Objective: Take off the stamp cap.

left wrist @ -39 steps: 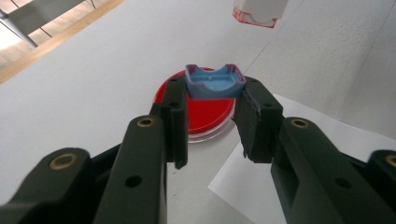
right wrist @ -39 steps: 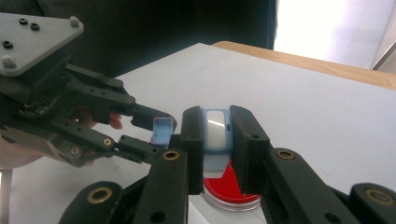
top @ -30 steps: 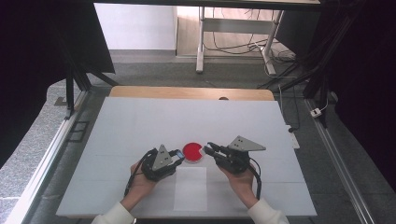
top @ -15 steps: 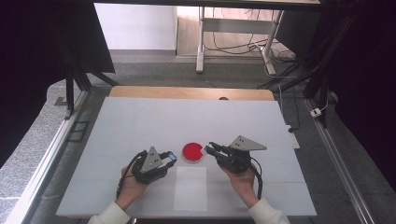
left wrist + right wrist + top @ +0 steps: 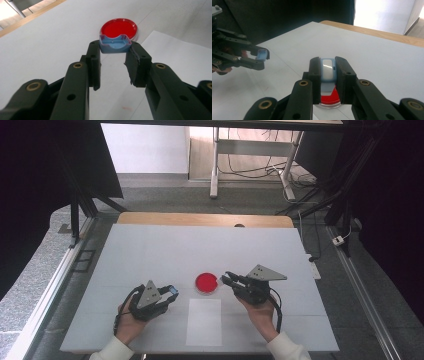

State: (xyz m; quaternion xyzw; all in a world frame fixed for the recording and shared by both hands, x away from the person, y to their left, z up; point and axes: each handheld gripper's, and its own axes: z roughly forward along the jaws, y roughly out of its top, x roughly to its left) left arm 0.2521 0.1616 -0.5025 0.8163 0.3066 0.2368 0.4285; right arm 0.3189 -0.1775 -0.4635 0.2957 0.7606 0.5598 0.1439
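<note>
From the high view, the white table (image 5: 150,250) carries a red round dish (image 5: 206,282) near its middle, with a white paper sheet (image 5: 204,321) just in front of it. The left hand-held gripper (image 5: 171,291) sits to the dish's left, apart from it; the right hand-held gripper (image 5: 226,279) has its tips just beside the dish's right edge.

In the left gripper view, the left hand-held gripper (image 5: 113,53) pinches a small blue plastic cap (image 5: 115,44) at its very tips, the dish (image 5: 119,28) lying beyond it. That shallow hold looks risky: a twist or knock could pop the cap loose.

In the right gripper view, the right hand-held gripper (image 5: 328,68) is clamped narrow on a small blue-and-white piece (image 5: 328,68) over the dish (image 5: 329,98). Its hold is deeper. The dish looks light, so a low pass by either set of tips may shove it across the table.
</note>
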